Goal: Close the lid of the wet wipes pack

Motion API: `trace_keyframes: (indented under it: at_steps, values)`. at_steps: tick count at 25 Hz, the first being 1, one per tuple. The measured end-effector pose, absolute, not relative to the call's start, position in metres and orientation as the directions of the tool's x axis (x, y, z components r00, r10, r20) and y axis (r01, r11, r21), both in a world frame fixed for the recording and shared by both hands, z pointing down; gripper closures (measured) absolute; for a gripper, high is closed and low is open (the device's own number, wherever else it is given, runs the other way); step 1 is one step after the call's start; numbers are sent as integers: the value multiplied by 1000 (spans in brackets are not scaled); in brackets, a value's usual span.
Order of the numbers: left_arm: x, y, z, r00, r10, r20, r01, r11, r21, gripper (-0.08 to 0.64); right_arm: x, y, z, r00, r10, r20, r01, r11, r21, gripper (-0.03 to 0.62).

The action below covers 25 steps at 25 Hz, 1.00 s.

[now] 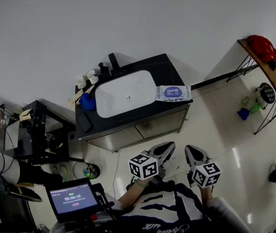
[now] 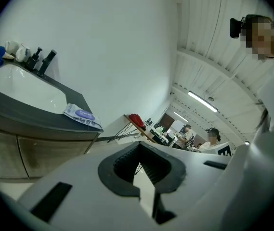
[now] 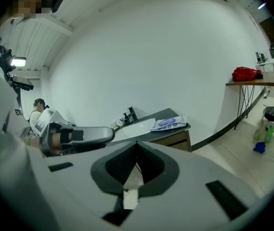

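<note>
The wet wipes pack (image 1: 173,92), white with a purple oval label, lies flat on the right end of the dark vanity counter (image 1: 164,69), beside the sink. It also shows in the left gripper view as the pack (image 2: 81,115) and in the right gripper view as the pack (image 3: 168,123). Whether its lid is up is too small to tell. My left gripper (image 1: 168,147) and right gripper (image 1: 192,151) hang side by side above the floor, well short of the counter. Both are shut and hold nothing: left gripper (image 2: 139,147), right gripper (image 3: 137,144).
A white basin (image 1: 125,93) with a black faucet (image 1: 113,61) fills the counter's middle; small bottles (image 1: 90,76) and a blue object (image 1: 87,102) sit at its left. A wooden side table carries a red bag (image 1: 263,46). A black cart (image 1: 36,130) and a tablet (image 1: 72,198) stand left.
</note>
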State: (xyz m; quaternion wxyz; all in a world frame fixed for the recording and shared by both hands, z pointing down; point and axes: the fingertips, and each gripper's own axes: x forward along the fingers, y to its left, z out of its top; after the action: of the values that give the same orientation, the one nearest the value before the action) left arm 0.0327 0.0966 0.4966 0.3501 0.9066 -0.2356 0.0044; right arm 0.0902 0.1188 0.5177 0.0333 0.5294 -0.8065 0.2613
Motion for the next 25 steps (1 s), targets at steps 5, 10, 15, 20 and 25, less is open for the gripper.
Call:
trace_keyframes:
  at_steps: [5,10,15,20,25]
  values:
    - [34,149,502,874,-441,204,-465,-640,611,559,92,165,516,-461,-828,321,-862,330,-385,594]
    - [29,190,492,865,-455,213,-486,-650,584,558,81,204,507,-484,-819,307,-848,354,-394,594]
    - [33,187,490,865,-453,216,-489,-664,566,560,76,200,507,-503,-812,296,-836,370,-405,594]
    - [36,192,489,869,-449,207,-481,-674,561,559,77,203,505,-498,-818,289,-836,363,-411,594]
    - [32,196,502,869,-436,235,-490,-691,531,560,74,200,504,-499,-823,273,-831,366,-418,594]
